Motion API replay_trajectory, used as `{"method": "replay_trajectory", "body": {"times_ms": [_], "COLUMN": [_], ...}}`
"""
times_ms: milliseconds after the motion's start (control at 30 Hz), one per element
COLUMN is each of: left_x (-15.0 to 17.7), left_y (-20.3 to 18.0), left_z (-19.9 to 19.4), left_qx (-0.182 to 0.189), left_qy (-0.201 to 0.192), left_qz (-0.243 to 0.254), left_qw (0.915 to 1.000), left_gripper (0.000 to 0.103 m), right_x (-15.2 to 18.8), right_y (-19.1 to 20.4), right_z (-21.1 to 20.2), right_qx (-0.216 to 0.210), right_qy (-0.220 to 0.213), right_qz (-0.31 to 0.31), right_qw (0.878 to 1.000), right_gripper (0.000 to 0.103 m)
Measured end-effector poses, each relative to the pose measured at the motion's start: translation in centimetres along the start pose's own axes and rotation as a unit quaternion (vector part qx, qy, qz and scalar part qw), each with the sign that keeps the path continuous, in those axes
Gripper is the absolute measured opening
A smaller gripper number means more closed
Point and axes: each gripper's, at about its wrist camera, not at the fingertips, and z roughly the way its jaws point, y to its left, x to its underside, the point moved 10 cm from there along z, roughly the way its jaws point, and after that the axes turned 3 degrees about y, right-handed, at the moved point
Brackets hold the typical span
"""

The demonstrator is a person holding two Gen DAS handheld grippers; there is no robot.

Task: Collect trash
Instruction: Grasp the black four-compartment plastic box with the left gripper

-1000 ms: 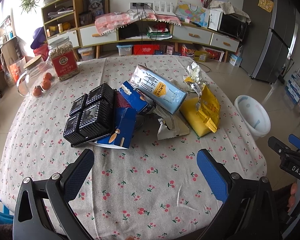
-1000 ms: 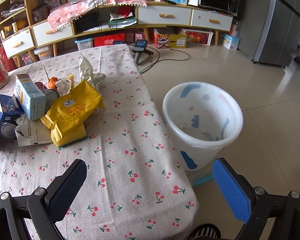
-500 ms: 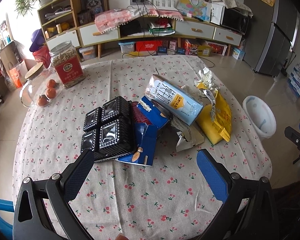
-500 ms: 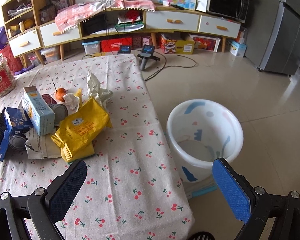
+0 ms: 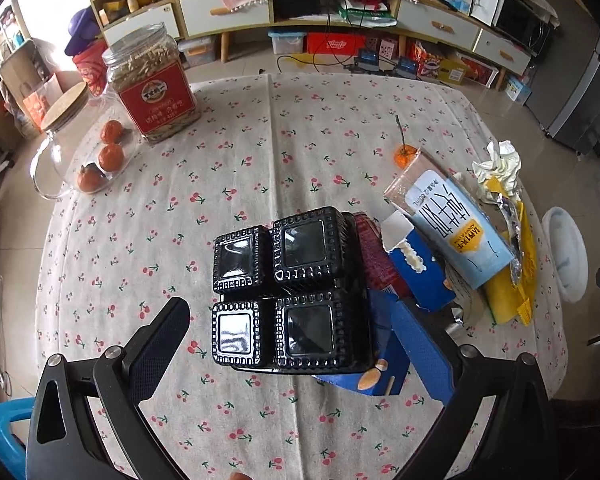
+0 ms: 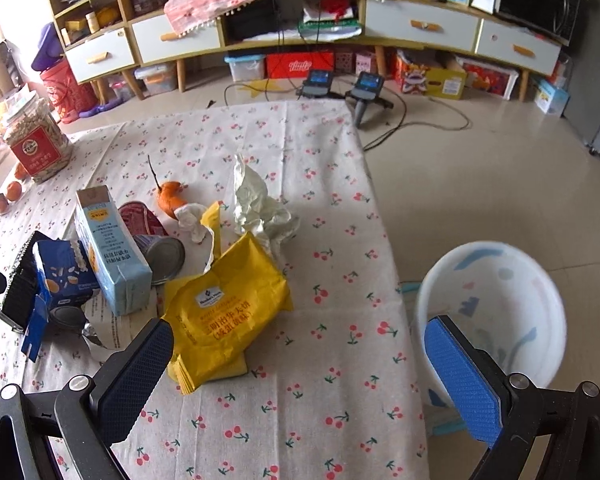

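Note:
A black four-cell plastic tray (image 5: 288, 292) lies on the cherry-print tablecloth, resting on a torn blue box (image 5: 416, 268). My left gripper (image 5: 290, 344) hovers over it with the tray between its fingers. Its jaws are closing, and the pads stand clear of the tray's sides. Beside these lie a light blue carton (image 5: 448, 228) and a yellow bag (image 6: 224, 312). My right gripper (image 6: 300, 372) is open and empty, its left finger close to the yellow bag. Crumpled paper (image 6: 260, 204), orange peel (image 6: 170, 196) and a tin can (image 6: 160, 252) lie behind the bag.
A white bin (image 6: 496, 308) stands on the floor just past the table's right edge. A red-labelled jar (image 5: 152, 84) and a glass jar with oranges (image 5: 80, 148) stand at the table's far left. Shelves and drawers line the back wall.
Both grippers have moved forward over the table toward the pile. The black tray now sits between the left fingers, which have narrowed slightly. The yellow bag is nearer the right gripper.

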Motion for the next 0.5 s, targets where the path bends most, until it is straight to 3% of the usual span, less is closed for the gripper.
{"method": "replay_trajectory", "body": {"times_ms": [100, 233, 400, 500], "left_x": [-0.4, -1.3, -0.8, -0.2], "left_y": [-0.1, -0.7, -1.6, -1.9], "left_z": [1.6, 1.6, 2.2, 2.6], "left_qx": [0.021, 0.042, 0.043, 0.043], "left_qy": [0.029, 0.020, 0.033, 0.038], "left_qz": [-0.002, 0.000, 0.019, 0.035], "left_qw": [0.9994, 0.9989, 0.9983, 0.9977], "left_gripper": [0.084, 0.082, 0.058, 0.053], "right_x": [0.6, -0.2, -0.9, -1.0], "right_y": [0.3, 1.1, 1.8, 2.3], "right_z": [2.6, 2.9, 3.2, 3.3], "right_qx": [-0.023, -0.045, -0.041, -0.048], "right_qy": [0.058, 0.063, 0.060, 0.060], "right_qz": [0.021, 0.029, 0.025, 0.027], "right_qw": [0.998, 0.997, 0.997, 0.997], "right_gripper": [0.103, 0.103, 0.103, 0.103]}}
